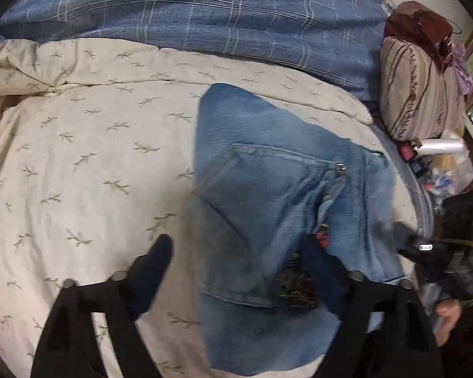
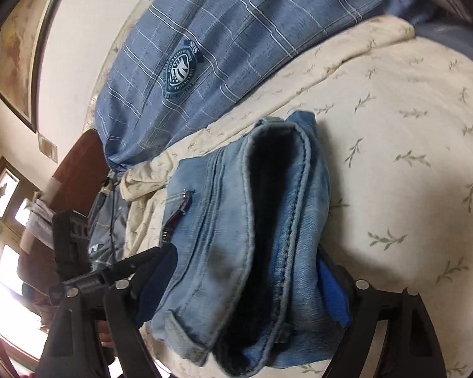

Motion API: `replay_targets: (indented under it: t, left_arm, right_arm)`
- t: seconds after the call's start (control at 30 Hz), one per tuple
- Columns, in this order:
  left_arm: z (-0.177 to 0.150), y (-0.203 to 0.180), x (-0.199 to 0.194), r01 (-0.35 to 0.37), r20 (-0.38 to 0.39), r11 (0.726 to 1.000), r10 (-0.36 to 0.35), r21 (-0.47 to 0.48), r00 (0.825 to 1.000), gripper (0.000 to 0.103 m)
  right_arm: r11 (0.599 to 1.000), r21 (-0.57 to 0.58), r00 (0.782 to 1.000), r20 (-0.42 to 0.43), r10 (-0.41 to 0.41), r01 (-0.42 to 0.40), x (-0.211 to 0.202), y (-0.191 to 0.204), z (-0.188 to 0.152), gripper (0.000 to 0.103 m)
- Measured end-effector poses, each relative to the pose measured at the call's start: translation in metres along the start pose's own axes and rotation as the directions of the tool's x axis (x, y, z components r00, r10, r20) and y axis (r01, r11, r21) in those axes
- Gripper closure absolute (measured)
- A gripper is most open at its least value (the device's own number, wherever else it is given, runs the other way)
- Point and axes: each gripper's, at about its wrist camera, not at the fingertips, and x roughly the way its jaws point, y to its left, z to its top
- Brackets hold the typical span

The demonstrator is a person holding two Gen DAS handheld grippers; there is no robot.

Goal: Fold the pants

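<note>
The folded blue jeans [image 1: 268, 195] lay on a cream bedspread [image 1: 78, 157] printed with small green sprigs, toward the edge of the bed nearest the cluttered side of the room, with a blue plaid cover [image 1: 236, 31] bearing a round crest spread across the far part of the bed beyond them. In the left wrist view the left gripper [image 1: 239, 271] hung over the near end of the jeans with its jaws spread wide: one dark blue finger pad stood over bare bedspread just beside the denim's edge, while the other came down onto the denim close to a zip and a dark patterned patch, so the near part of the garment lay between the jaws without the pads pressing on it from both sides. In the right wrist view the right gripper [image 2: 246, 286] straddled the thick bundle of denim [image 2: 255, 220], its jaws also held wide, one pad [image 2: 156, 283] beside the outer layer with the pocket zip and the other, brighter blue pad [image 2: 332, 296] against the opposite flank of the fold; the open mouth of a rolled layer faced the camera, dark inside. Whether those pads actually squeezed the bundle or merely flanked it could not be told from the view. A striped cushion [image 1: 419, 94] sat past the bed's corner, and a hand [image 1: 447, 315] showed at the margin of the left view
</note>
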Motion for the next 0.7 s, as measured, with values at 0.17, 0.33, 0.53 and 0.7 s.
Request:
replay_targets:
  t: [0.17, 0.33, 0.53, 0.7]
  left_arm:
    - [0.005, -0.004, 0.010, -0.014, -0.021, 1.000, 0.014, -0.022, 1.000, 0.020]
    - [0.007, 0.007, 0.014, 0.057, -0.017, 0.993, -0.059, -0.100, 0.998, 0.023]
    - [0.005, 0.000, 0.016, 0.051, -0.007, 0.997, -0.052, -0.057, 0.999, 0.031]
    - [0.007, 0.005, 0.024, 0.028, -0.017, 0.993, -0.030, -0.111, 0.999, 0.015]
  right_arm:
    - [0.994, 0.085, 0.997, -0.041, -0.065, 0.069, 0.008, -0.020, -0.002, 0.039]
    - [0.996, 0.056, 0.998, -0.019, -0.065, 0.066, 0.001, -0.013, -0.007, 0.043]
    - [0.993, 0.035, 0.993, -0.030, -0.111, 0.112, 0.007, -0.008, -0.007, 0.044]
    - [0.993, 0.055, 0.994, -0.027, -0.102, 0.103, 0.007, -0.011, -0.006, 0.044]
